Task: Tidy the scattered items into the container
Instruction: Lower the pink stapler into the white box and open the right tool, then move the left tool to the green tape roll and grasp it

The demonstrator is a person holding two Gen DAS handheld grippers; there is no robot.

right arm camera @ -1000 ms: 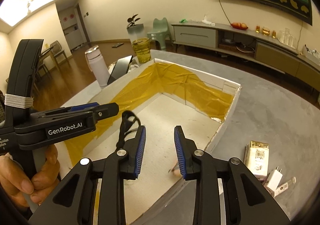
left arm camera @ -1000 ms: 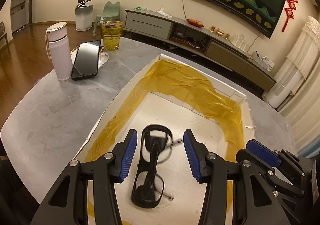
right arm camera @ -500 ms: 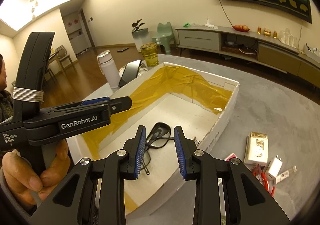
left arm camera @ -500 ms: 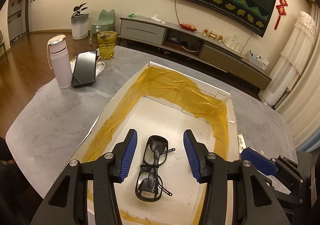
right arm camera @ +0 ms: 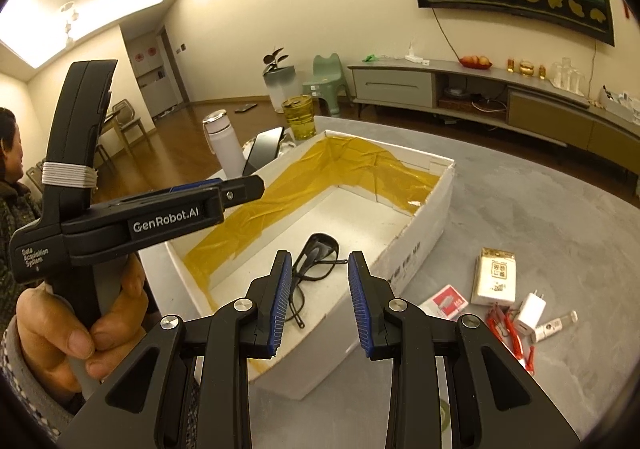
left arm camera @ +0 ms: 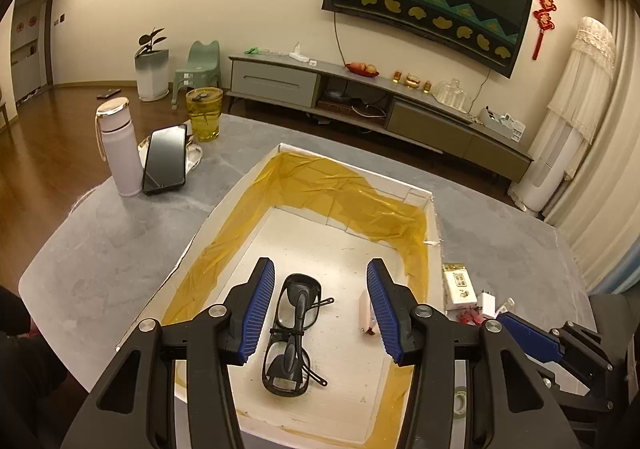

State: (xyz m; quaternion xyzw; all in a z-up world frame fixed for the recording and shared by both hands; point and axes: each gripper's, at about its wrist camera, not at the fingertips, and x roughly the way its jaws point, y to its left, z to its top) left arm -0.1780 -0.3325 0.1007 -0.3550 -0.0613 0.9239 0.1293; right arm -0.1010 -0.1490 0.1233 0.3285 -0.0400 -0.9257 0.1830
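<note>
1. Since a second ago both grippers have risen and drawn back: the box (left arm camera: 240, 205) now shows whole in the left wrist view, where earlier its near end ran off the bottom of the frame.
2. The glasses (left arm camera: 294, 333) lie folded on the white box floor, lower centre of the left wrist view, as they did before.
3. A small white item (left arm camera: 366, 311) now shows on the box floor just right of the glasses, partly hidden by the right finger.
4. The left gripper (left arm camera: 321, 305) hangs over the near end of the box, spread wide and empty, pointing along the box.
5. The right gripper (right arm camera: 316, 303) is parted, gripping nothing, and hangs over the box's near right corner, at the bottom centre of its frame.
6. A hand (right arm camera: 60, 333) at lower left of the right wrist view wraps the left gripper's handle.
7. A pack (right arm camera: 494, 275), charger (right arm camera: 528, 311), red card (right arm camera: 444, 301) and tube (right arm camera: 554, 325) lie on the table (right arm camera: 560, 209), right of the box.
</note>
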